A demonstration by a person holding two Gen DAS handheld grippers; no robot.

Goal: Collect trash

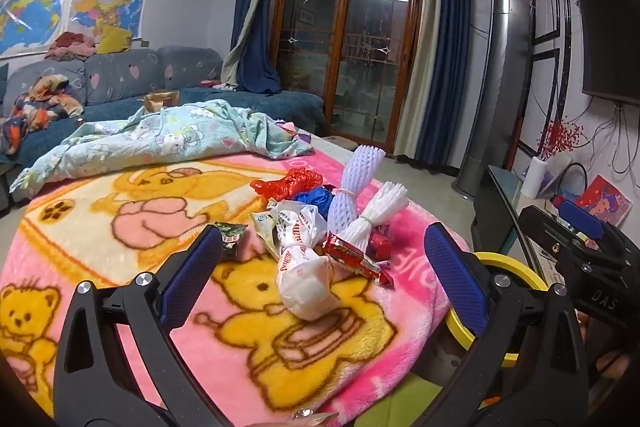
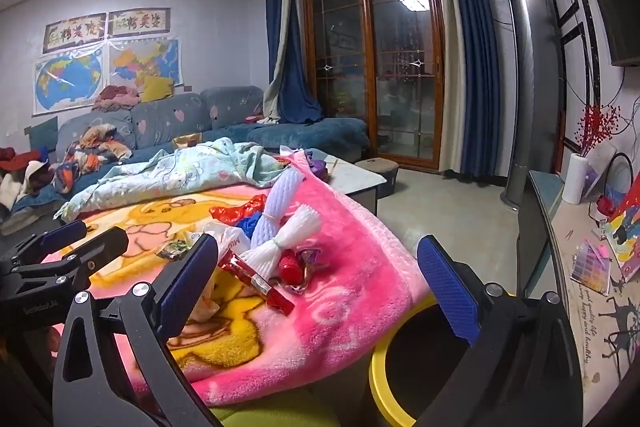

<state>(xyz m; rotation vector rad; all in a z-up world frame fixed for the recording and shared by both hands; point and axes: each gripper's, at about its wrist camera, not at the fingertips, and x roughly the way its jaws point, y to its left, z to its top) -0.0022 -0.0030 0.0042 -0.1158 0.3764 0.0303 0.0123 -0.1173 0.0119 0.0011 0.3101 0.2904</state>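
Trash lies in a heap on a pink cartoon blanket (image 1: 120, 227): a knotted white plastic bag (image 1: 304, 267), a long red wrapper (image 1: 352, 255), two white foam nets (image 1: 356, 187), a red bag (image 1: 288, 183), a blue bag (image 1: 316, 199) and a small green wrapper (image 1: 230, 233). My left gripper (image 1: 324, 267) is open, with the white bag between its fingers, not touching. My right gripper (image 2: 316, 271) is open above the red wrapper (image 2: 260, 283) and foam net (image 2: 284, 239). A yellow-rimmed bin (image 2: 384, 359) stands beside the blanket's edge at the right.
A light blue sheet (image 1: 168, 139) is bunched at the blanket's far side. A blue sofa (image 1: 120, 79) with clothes stands behind. A glass TV stand (image 2: 548, 211) and tower air conditioner (image 2: 524, 87) are at the right. The right gripper's body (image 1: 580, 247) shows in the left wrist view.
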